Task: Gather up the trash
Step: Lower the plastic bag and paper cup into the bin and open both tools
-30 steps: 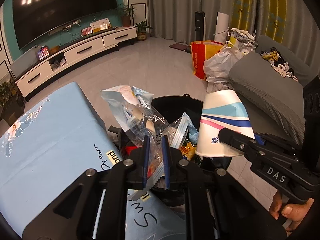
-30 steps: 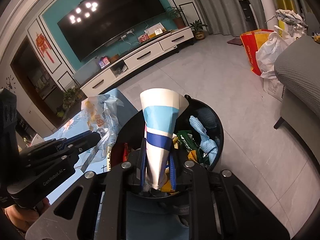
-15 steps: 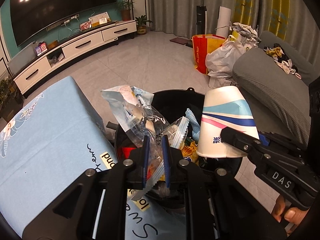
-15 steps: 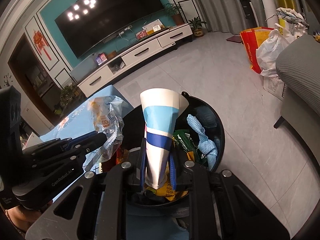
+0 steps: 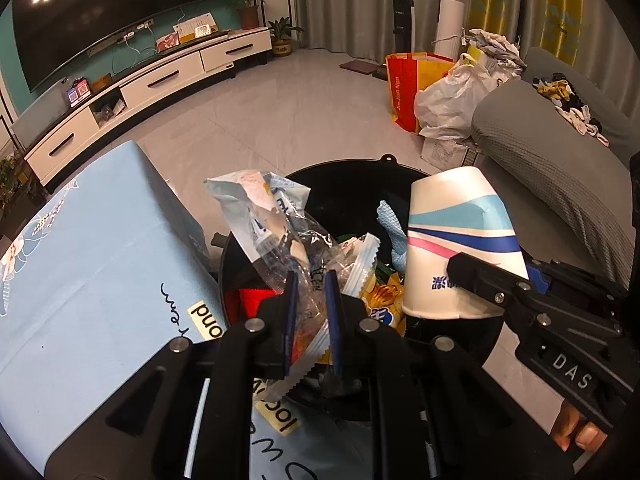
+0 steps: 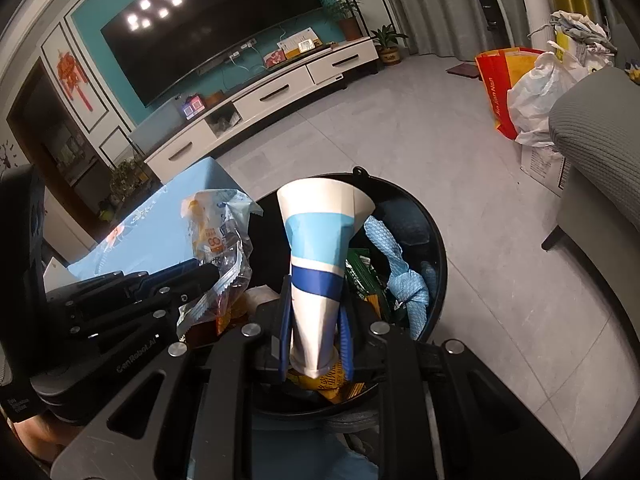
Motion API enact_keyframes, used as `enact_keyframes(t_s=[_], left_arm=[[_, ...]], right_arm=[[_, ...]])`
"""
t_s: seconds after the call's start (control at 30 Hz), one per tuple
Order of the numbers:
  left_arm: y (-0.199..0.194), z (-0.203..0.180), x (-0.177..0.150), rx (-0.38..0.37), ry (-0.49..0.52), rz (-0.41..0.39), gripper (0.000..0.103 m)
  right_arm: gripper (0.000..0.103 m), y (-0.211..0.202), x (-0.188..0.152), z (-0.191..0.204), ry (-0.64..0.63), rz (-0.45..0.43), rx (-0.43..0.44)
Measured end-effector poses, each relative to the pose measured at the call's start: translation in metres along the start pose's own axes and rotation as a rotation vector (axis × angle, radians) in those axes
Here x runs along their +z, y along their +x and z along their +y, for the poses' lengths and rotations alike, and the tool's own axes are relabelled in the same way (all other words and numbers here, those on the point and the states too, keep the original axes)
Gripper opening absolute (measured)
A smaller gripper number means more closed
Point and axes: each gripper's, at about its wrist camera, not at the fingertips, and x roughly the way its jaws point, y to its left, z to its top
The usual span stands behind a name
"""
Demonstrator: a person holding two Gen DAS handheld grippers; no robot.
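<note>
The left gripper [image 5: 310, 280] clamps plastic wrappers [image 5: 276, 224], the right gripper [image 6: 314, 304] clamps a squashed paper cup [image 6: 320, 256], both above the black bin [image 6: 434, 240].

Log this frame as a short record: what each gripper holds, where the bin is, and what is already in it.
left gripper: shut on clear plastic wrappers
right gripper: shut on paper cup, squeezed flat
bin: black, round, on the floor beside the blue-covered table, below both held items
bin contents: blue cloth, green packet, yellow snack bag
</note>
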Motion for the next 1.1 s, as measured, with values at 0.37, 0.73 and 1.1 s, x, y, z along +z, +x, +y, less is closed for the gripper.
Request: enact_keyframes(t_s=[0.37, 0.73, 1.1], left_arm=[[0.014, -0.005, 0.001, 0.005, 0.012, 0.026, 0.016], [0.020, -0.005, 0.001, 0.007, 0.017, 0.040, 0.018], [0.024, -0.003, 0.000, 0.010, 0.016, 0.048, 0.023]], right_arm=[[0.020, 0.006, -0.001, -0.001, -0.001, 0.013, -0.022], [0.021, 0.011, -0.001, -0.004, 0.001, 0.031, -0.032], [0.023, 0.014, -0.002, -0.005, 0.006, 0.037, -0.037]])
